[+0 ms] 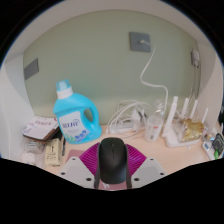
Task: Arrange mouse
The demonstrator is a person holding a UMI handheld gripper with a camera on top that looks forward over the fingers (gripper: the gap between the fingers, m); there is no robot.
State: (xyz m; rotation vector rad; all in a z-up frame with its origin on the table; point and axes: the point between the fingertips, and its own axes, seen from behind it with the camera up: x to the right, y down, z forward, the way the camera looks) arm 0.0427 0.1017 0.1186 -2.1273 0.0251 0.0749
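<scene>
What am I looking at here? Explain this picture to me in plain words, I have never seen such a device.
There is one picture, taken by a wide-angle camera that rides on a hand-held gripper and looks forward along its two fingers. A person holds the tool; there is no robot arm. The purple pads belong to the fingers. A black mouse sits between them; whether they press on it cannot be seen. Beyond, on the table, stand a blue detergent bottle, a white router with antennas, tangled white cables and some small packets. Sockets sit on the wall.
</scene>
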